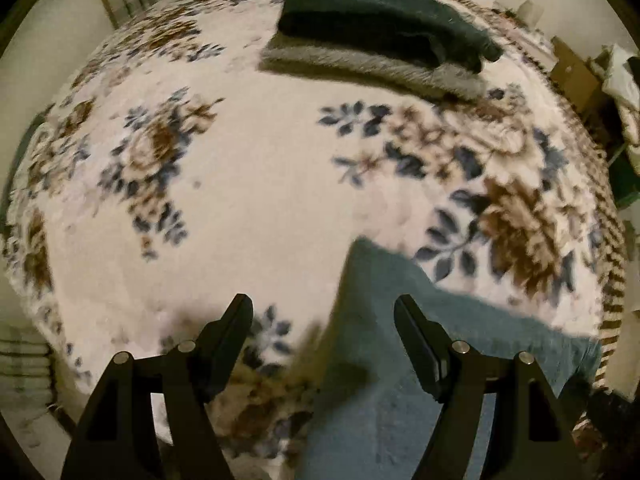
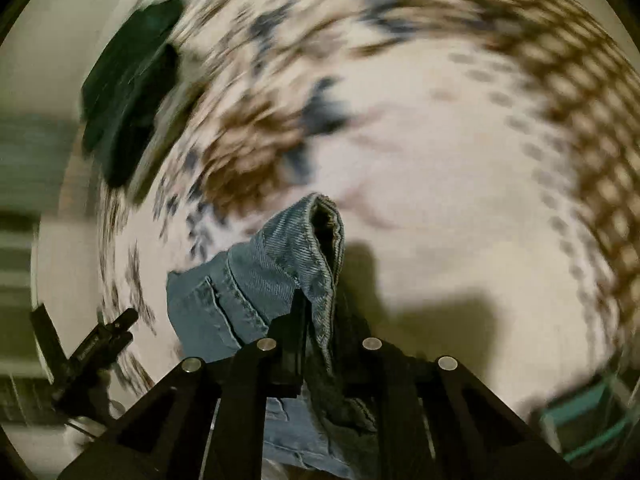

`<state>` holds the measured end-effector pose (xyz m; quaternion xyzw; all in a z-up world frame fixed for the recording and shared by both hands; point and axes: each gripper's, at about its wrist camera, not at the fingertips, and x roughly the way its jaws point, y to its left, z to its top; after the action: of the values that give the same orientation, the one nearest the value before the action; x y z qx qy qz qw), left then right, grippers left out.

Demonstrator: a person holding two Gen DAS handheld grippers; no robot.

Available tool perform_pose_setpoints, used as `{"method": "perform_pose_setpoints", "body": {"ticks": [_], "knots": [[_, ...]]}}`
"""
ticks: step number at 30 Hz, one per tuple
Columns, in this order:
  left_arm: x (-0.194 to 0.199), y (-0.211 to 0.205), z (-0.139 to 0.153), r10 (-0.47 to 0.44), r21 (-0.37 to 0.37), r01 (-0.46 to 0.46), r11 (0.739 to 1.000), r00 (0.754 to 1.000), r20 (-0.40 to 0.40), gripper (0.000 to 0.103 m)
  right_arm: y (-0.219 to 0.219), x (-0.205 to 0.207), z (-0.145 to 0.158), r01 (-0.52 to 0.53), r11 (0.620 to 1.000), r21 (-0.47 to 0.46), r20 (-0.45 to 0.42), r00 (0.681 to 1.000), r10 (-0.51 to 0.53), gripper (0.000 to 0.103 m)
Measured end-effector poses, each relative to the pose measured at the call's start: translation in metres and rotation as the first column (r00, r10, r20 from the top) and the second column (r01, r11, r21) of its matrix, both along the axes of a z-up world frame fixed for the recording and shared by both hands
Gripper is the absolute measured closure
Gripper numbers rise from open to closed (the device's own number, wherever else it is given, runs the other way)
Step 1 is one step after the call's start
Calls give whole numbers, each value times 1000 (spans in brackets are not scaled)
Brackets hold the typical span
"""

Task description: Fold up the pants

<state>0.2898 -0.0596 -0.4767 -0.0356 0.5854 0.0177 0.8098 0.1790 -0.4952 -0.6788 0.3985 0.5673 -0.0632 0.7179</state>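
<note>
The blue denim jeans [image 2: 256,280], coarse twill with thick stitched seams, lie at the near edge of a fleecy cream bedspread [image 1: 248,168] printed with brown and blue flowers. The right gripper [image 2: 316,304] points steeply down, its jaws pinched narrow on a bunched, raised fold of the denim. The left gripper [image 1: 324,312] also tilts steeply down above the jeans' flat edge, its jaws wide and holding nothing. Near the bedspread's far edge sits a stack of folded dark clothes [image 1: 376,28] over a grey furry layer.
</note>
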Motion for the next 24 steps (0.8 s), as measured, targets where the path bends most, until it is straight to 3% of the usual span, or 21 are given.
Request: {"method": "perform_pose_setpoints", "body": {"ticks": [2,5,11,14,17,18,19,21,24], "knots": [[7,-6,-4,-18,-38,18,999,1000,-7,32,-10,-10,-16,43,999,12,-47,998,-42,91],[18,-15,-16,-40,-86,37,996,998,-44,32,-10,-5,-36,11,1000,-23,-81,997,-13,90],[36,-20,-59,-73,-132,53,990,986,-148,32,-15,19,-18,6,995,-100,-30,999,-9,90],[39,-12,-74,-30,-173,-2,985,983,-180,32,-19,25,-10,6,990,-144,-11,1000,-8,90],[43,-1,-89,20,-276,-81,958,976,-217,32,-22,27,-22,-4,989,-147,-47,999,-3,90],[44,1,-92,27,-305,-94,948,976,-216,36,-23,26,-26,-18,988,-154,-56,998,9,90],[45,2,-92,28,-325,-96,941,977,-209,57,-22,26,-28,-29,987,-161,-60,998,19,90],[46,-1,-94,10,-372,-83,924,981,-196,76,-21,26,-26,-43,985,-166,-58,998,34,90],[51,-6,-96,-7,-323,-53,945,984,-180,83,-23,25,-26,-44,985,-169,-70,997,32,90]]}}
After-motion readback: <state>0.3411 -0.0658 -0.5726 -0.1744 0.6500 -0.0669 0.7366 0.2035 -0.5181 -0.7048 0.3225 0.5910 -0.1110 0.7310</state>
